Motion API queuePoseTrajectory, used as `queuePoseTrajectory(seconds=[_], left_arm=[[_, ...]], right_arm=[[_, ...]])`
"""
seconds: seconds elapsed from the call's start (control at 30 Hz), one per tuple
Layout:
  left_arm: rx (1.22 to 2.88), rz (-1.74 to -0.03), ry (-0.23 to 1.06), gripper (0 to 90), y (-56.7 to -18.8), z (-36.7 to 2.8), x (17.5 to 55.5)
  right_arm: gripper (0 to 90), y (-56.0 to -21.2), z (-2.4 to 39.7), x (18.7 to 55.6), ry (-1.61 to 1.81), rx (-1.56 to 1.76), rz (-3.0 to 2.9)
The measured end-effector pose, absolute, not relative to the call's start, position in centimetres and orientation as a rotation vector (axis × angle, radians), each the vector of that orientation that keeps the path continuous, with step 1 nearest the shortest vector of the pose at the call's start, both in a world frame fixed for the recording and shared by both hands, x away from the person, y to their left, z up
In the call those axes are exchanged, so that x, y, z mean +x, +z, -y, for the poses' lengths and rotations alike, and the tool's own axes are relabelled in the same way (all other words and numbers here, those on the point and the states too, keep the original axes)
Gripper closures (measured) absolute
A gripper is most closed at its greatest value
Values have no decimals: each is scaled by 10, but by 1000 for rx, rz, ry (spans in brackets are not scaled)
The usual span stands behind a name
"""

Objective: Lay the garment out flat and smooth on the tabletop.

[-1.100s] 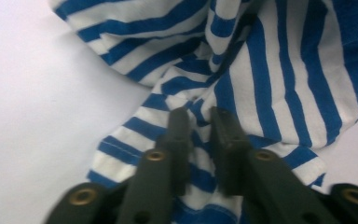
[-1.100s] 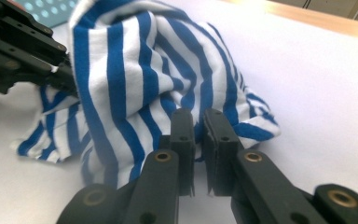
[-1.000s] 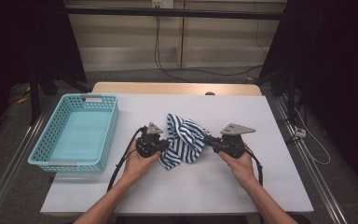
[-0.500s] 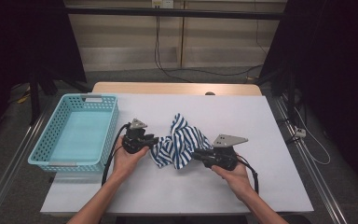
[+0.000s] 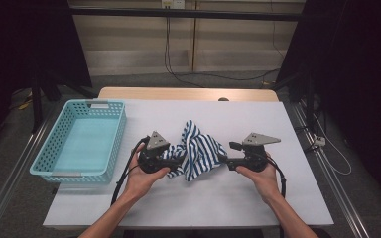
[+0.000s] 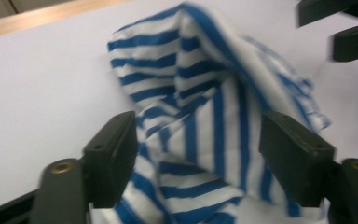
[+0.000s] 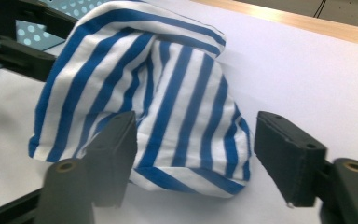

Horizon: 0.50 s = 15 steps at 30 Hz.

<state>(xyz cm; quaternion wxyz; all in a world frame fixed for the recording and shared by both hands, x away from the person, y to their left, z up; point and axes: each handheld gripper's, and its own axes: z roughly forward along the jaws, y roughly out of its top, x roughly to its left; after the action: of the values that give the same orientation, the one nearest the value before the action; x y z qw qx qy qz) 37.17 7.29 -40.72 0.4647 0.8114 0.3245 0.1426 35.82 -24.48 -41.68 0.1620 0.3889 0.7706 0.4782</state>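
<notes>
A blue and white striped cloth (image 5: 196, 148) lies crumpled in a heap on the white table (image 5: 258, 203). My left gripper (image 5: 176, 159) points right at it, and its jaws have just been opening. In the left gripper view the cloth (image 6: 191, 93) sits loosely between the spread jaws of that gripper (image 6: 203, 158). My right gripper (image 5: 223, 159) points left at the cloth's other side, its jaws likewise just opening. In the right gripper view the cloth (image 7: 168, 93) reaches in between the wide jaws of that gripper (image 7: 200, 156), unpressed.
A light blue perforated basket (image 5: 116, 144) stands on the table's left part, with nothing in it. A wooden strip (image 5: 178, 93) runs along the table's far edge. Cables trail from both grippers toward the person's forearms.
Both grippers were shut on the cloth, which was bunched between them. Their jaws have opened and the cloth has slumped onto the table. The hands have shifted slightly.
</notes>
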Motion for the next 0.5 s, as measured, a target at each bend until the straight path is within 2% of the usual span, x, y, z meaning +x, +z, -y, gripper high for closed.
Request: queuePoseTrajectory(seconds=[0.03,0.13,0.33,0.5], left_arm=[[1979,-797,353,330,-405,-71,368],[1946,-783,344,279,-398,-66,358],[1988,-712,365,226,-391,-44,346],[2017,-647,335,175,-394,-23,343]], right_arm=[[339,-417,246,359,1358,1101,-2198],[348,-417,249,358,1367,1113,-2190],[278,-418,252,360,1362,1153,-2194],[232,-418,254,360,1376,1164,-2169]])
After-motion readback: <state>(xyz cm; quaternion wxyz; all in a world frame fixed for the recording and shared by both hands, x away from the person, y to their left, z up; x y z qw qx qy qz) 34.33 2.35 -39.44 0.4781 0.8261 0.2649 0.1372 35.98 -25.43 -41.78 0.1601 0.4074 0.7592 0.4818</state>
